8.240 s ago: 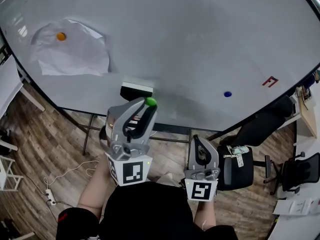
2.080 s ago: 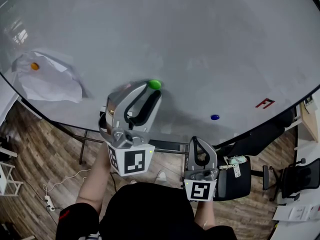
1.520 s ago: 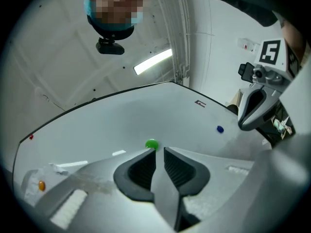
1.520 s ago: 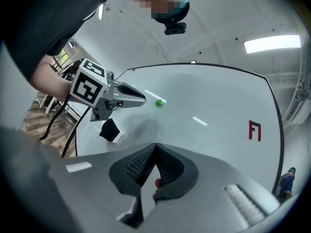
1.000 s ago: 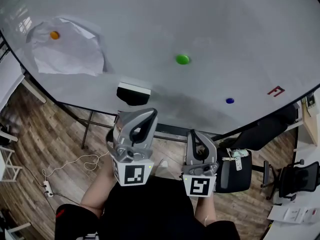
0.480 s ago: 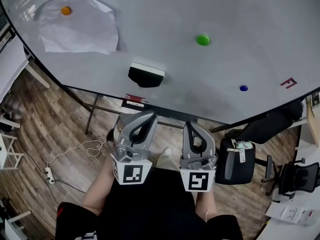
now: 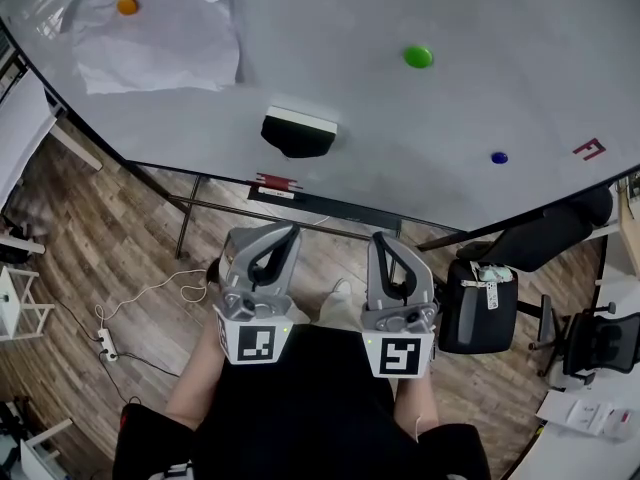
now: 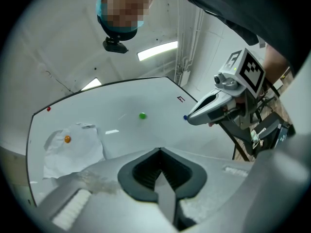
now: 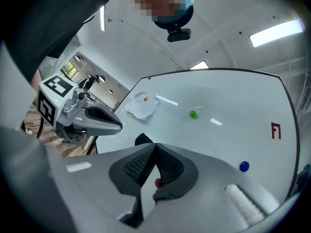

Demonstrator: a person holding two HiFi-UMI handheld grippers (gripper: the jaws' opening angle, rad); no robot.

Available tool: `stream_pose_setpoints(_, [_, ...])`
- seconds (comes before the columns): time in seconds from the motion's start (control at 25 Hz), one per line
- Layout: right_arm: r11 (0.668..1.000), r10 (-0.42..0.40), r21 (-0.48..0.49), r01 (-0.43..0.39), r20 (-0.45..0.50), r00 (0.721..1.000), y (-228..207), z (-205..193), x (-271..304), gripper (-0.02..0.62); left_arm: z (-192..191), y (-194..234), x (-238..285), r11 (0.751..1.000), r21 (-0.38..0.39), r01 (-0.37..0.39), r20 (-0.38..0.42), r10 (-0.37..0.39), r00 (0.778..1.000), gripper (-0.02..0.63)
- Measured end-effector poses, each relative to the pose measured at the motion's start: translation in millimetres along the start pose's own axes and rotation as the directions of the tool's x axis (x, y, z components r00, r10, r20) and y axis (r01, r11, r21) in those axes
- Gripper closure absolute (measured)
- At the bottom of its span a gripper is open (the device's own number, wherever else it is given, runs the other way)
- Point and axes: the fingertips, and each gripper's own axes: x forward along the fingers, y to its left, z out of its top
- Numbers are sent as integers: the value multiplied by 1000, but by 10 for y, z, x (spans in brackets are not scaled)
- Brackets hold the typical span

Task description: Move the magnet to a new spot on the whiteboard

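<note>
I am holding the shut, empty left gripper [image 7: 286,231] and right gripper [image 7: 383,240] well clear, not nudging the round green magnet [image 7: 418,56].

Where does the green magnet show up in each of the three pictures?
Head view: green magnet on the whiteboard, upper right of centre.
Left gripper view: magnet just left of centre, about mid-height.
Right gripper view: magnet right of centre, about mid-height.
Shared landmark: the crumpled paper with an orange magnet, left of the green one in all three.

Office: whiteboard [image 7: 330,28], swivel chair [image 7: 600,340], wood-plank floor [image 7: 100,218], ceiling light panels [image 8: 156,51].
</note>
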Motion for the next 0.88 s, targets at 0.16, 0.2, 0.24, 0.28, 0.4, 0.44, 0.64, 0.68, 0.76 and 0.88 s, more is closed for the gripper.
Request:
stream_pose_setpoints(0.16, [1000,8,11,-8,-2,1000,54,8,18,594,-37,62,-38,1000,-6,-14,-8,14,1000,604])
stream_pose_setpoints(0.2, [1000,12,11,-12,-2,1000,71,11,25,594,-34,81,-45,1000,-8,-17,-9,17,1000,604])
stream_pose_setpoints(0.24, [1000,17,8,-17,-2,1000,86,14,33,595,-34,95,-52,1000,-9,-21,-10,21,1000,604])
stream_pose_setpoints(0.28, [1000,23,3,-22,-2,1000,95,13,40,594,-36,105,-57,1000,-11,-25,-13,24,1000,604])
stream_pose_setpoints(0.4, [999,32,0,-32,-2,999,101,1,50,595,-65,102,-82,999,-23,-32,-24,31,999,604])
stream_pose_setpoints(0.44, [999,32,3,-32,-1,999,101,0,49,594,-65,101,-90,999,-26,-33,-25,32,999,604])
stream_pose_setpoints(0.64, [999,41,-12,-41,-2,999,114,14,33,595,-53,92,-120,999,-31,-41,-26,40,999,604])
stream_pose_setpoints(0.68, [999,41,-14,-41,1,999,112,19,29,595,-47,82,-119,999,-32,-41,-26,40,999,604])
stream_pose_setpoints(0.76, [999,37,-13,-37,5,999,105,25,11,595,-32,53,-116,999,-32,-38,-23,37,999,604])
stream_pose_setpoints(0.88, [999,34,-19,-34,-3,999,98,15,-26,595,7,20,-97,999,-25,-27,-13,27,1000,604])
